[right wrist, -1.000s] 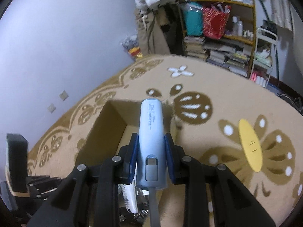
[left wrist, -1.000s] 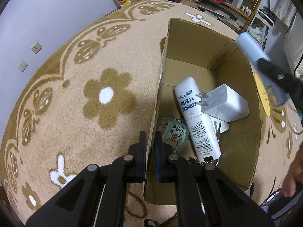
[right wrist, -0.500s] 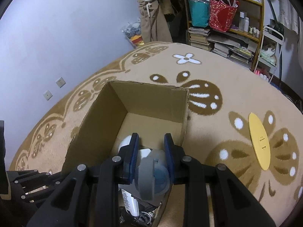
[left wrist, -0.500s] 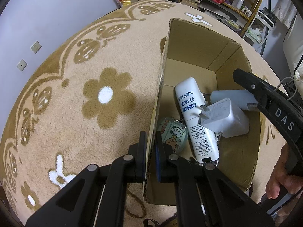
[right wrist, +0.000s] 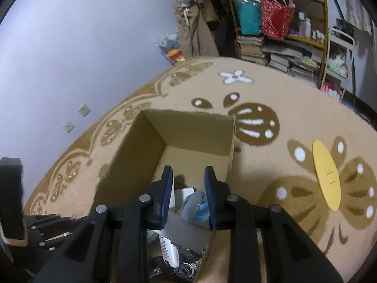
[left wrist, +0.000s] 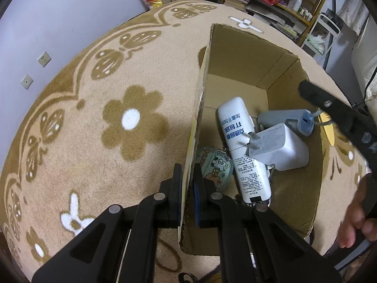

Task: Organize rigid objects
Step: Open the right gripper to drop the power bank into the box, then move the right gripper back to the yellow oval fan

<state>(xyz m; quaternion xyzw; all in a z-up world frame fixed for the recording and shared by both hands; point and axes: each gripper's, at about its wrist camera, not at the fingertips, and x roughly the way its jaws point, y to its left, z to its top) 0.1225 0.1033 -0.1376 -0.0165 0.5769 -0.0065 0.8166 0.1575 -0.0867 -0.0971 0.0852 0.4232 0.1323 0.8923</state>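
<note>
Release step | right hand-held gripper (right wrist: 188, 188) apart above blue bottle (left wrist: 286, 121), apparently released | left hand-held gripper (left wrist: 188, 188) clamped on cardboard box (left wrist: 235, 54) wall | we advise lifting straight up.

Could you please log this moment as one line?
left tool: shut on box wall | right tool: open above box | blue device: inside box

A beige flower-patterned carpet (left wrist: 99, 108) carries an open cardboard box (right wrist: 188, 127), with a yellow oval disc (right wrist: 326, 174) nearby.
</note>
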